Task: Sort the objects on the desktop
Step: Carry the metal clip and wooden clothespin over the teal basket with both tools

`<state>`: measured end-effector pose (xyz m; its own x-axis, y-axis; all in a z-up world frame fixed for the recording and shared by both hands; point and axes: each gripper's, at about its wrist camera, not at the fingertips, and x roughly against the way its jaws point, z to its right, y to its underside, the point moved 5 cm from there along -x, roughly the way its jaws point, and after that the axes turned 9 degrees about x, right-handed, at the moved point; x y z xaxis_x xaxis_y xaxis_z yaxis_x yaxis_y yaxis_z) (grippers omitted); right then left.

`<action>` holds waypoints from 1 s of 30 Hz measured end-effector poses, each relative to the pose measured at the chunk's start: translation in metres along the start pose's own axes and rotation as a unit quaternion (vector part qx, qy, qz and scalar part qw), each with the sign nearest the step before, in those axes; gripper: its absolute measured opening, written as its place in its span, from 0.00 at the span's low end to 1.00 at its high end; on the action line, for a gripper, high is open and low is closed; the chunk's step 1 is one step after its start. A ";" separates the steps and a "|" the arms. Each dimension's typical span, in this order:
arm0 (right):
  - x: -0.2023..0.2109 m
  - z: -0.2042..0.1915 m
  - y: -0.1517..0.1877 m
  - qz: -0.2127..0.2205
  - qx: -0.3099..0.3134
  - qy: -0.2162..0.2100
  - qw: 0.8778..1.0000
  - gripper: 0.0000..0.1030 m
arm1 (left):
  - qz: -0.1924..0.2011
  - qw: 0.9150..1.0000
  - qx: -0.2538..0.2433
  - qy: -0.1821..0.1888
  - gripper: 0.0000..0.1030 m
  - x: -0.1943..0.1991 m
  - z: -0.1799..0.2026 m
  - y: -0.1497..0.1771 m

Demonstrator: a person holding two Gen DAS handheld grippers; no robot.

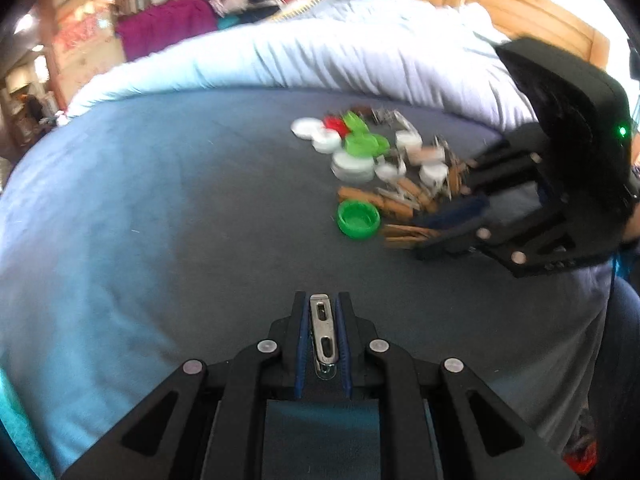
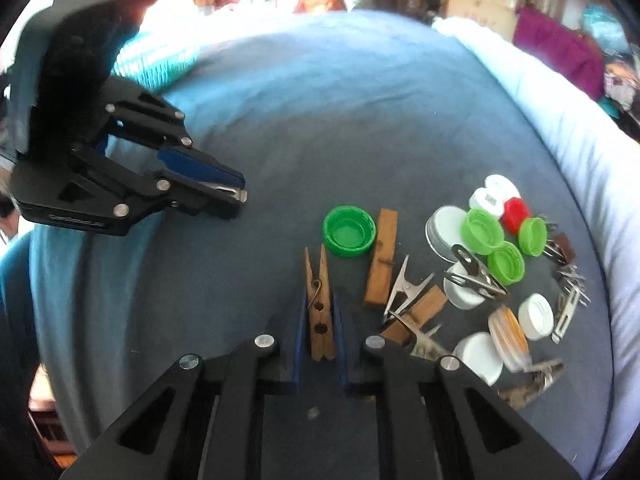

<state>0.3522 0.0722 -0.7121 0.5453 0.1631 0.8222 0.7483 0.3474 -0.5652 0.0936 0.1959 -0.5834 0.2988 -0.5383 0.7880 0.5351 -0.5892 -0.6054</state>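
Note:
My left gripper [image 1: 322,300] is shut on a metal clip [image 1: 323,332] and holds it above the blue-grey cloth [image 1: 180,200]; it also shows in the right wrist view [image 2: 240,192], left of the pile. My right gripper [image 2: 318,292] is closed around a wooden clothespin [image 2: 319,312] at the pile's near edge; it shows in the left wrist view [image 1: 424,236] at the right. A dark green cap [image 2: 349,236] lies open side up just beyond the clothespin. The pile holds white caps [image 2: 536,316], light green caps [image 2: 482,232], a red cap [image 2: 516,212], wooden clothespins [image 2: 382,260] and metal clips [image 2: 474,272].
A white quilt [image 1: 320,56] borders the cloth on the far side. A teal striped cloth [image 2: 156,60] lies behind the left gripper. Cluttered furniture and a magenta fabric [image 1: 164,28] fill the background.

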 end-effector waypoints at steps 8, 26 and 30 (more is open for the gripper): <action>0.086 0.004 -0.025 0.105 -0.115 0.032 0.987 0.12 | 0.103 0.990 0.020 -0.093 0.14 0.097 0.000 -0.027; 0.162 -0.064 -0.124 0.188 -0.126 0.048 0.973 0.12 | 0.162 0.956 0.095 -0.227 0.14 0.240 -0.052 -0.020; 0.168 -0.076 -0.145 0.197 -0.120 0.047 0.972 0.12 | 0.174 0.948 0.109 -0.243 0.14 0.264 -0.067 -0.012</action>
<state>0.3640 -0.0214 -0.4965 0.8312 0.1498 0.5355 0.5349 0.0478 -0.8436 0.1132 0.0203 -0.3760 0.7873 -0.3044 0.5362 0.4728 -0.2602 -0.8419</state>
